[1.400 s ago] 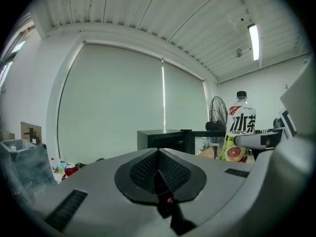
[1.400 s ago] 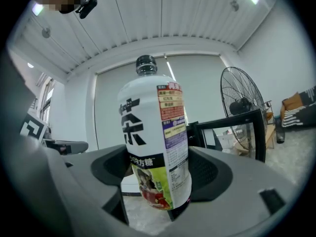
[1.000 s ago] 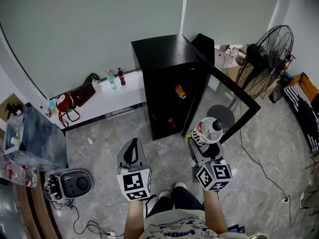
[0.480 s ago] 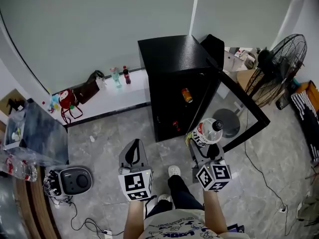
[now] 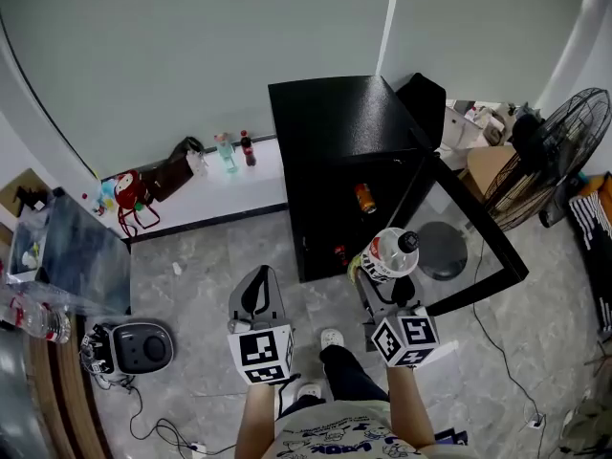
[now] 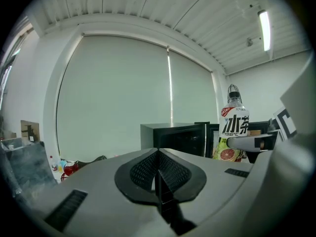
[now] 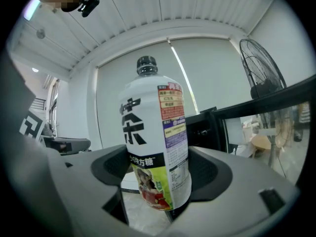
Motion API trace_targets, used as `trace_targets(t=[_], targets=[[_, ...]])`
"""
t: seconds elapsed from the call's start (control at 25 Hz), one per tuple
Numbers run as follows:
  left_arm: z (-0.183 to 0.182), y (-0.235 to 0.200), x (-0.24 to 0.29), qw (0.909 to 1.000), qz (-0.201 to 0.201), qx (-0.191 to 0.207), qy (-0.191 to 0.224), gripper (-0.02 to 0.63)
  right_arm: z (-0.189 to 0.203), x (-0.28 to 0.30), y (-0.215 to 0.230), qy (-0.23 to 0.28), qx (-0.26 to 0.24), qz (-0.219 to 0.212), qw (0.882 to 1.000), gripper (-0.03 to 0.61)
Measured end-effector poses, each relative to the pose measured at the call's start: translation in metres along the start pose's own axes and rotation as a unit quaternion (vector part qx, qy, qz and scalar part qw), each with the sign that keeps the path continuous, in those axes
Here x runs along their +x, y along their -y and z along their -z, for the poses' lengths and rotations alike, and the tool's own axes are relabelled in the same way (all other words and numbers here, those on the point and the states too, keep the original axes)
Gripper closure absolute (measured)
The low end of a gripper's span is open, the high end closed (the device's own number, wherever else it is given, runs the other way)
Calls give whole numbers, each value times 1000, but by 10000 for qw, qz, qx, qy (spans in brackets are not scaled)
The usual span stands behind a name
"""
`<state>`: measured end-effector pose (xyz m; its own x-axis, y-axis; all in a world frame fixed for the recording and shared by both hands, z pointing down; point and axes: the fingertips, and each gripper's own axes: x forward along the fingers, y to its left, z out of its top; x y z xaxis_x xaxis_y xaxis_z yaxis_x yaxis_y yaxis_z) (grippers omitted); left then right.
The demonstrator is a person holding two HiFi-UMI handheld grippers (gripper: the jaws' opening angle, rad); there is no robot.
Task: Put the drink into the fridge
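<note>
On grey tiled floor (image 5: 206, 261), black fridge (image 5: 335, 118) stands open.

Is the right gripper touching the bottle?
Touching. The right gripper view shows the right gripper with both jaws pressed against the sides of the bottle, holding it upright.

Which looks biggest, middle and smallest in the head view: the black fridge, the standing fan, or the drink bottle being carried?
1. black fridge, clearly the largest.
2. standing fan, second.
3. drink bottle, smallest, even though it is nearest the camera.
</note>
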<state>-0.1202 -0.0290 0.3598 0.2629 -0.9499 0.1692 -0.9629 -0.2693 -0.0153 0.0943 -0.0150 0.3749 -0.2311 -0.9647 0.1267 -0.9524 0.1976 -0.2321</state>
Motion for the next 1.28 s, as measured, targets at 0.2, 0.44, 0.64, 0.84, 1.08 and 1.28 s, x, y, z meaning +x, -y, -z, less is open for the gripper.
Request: trace_targets(t=[0.2, 0.44, 0.64, 0.84, 1.08, 1.28], targets=[[-6, 7, 30, 10000, -28, 50, -18, 609, 1, 30, 18, -102, 44, -76, 9999, 221], [-9, 10, 66, 9999, -61, 65, -127, 609, 4, 67, 36, -271, 79, -174, 9995, 219], [-4, 15, 95, 9997, -116, 55, -222, 609, 13, 94, 48, -390, 54, -356, 9986, 221], [6, 21, 123, 9992, -146, 0, -360, 609, 19, 121, 59, -486, 19, -537, 9974, 221], [22, 26, 149, 9987, -128, -50, -488, 609, 34, 145, 69, -606, -8, -674, 9959, 221], [34, 32, 166, 9985, -17, -20, -542, 609, 49, 159, 76, -713, -71, -675, 9951, 221]])
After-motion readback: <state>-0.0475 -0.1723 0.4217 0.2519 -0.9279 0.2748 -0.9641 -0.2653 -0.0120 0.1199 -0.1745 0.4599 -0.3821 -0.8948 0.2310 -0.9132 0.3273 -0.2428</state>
